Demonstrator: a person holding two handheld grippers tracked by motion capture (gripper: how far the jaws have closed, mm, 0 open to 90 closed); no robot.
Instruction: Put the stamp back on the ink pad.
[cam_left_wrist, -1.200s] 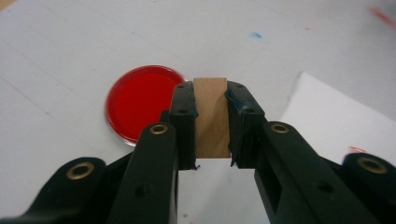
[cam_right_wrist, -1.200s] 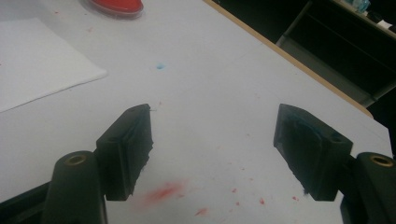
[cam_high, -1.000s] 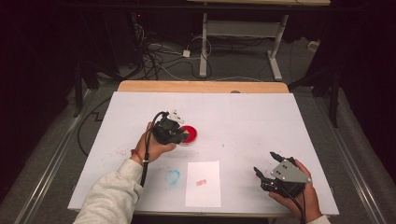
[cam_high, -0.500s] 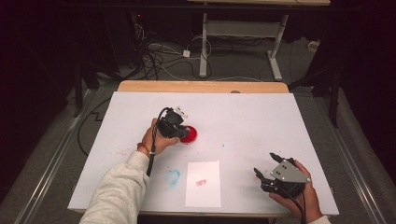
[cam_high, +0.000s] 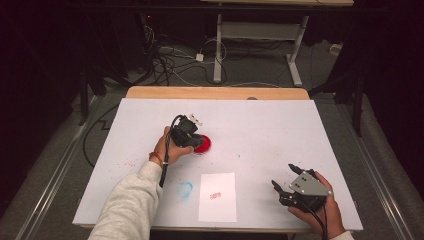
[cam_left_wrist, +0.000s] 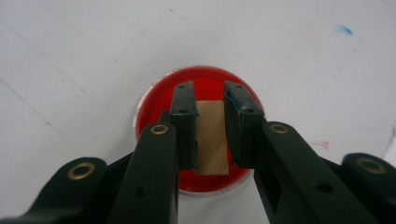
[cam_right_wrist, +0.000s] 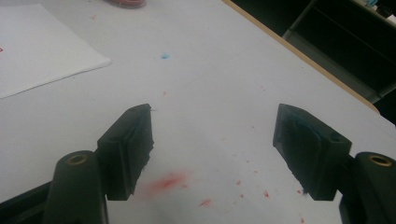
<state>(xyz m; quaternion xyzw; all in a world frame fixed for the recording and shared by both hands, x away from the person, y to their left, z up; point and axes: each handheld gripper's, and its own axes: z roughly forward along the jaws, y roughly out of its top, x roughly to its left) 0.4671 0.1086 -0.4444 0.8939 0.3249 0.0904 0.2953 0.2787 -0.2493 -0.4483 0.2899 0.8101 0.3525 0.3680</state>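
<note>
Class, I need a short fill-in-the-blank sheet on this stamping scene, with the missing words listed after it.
1. The left gripper is shut on a brown stamp over the ____ ink pad.
2. The right gripper has its jaws ____.
3. The white paper bears a small ____ mark.
4. Beside the paper, the table has a ____ smudge.

Missing words: red; open; red; blue

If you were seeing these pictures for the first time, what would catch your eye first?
The bright red round pad left of the white table's middle stands out most. The left tongs are shut on a small brown block right over it. Near the front edge lies a white sheet of paper with a small red mark, while the right tongs hang open at the front right corner.
</note>
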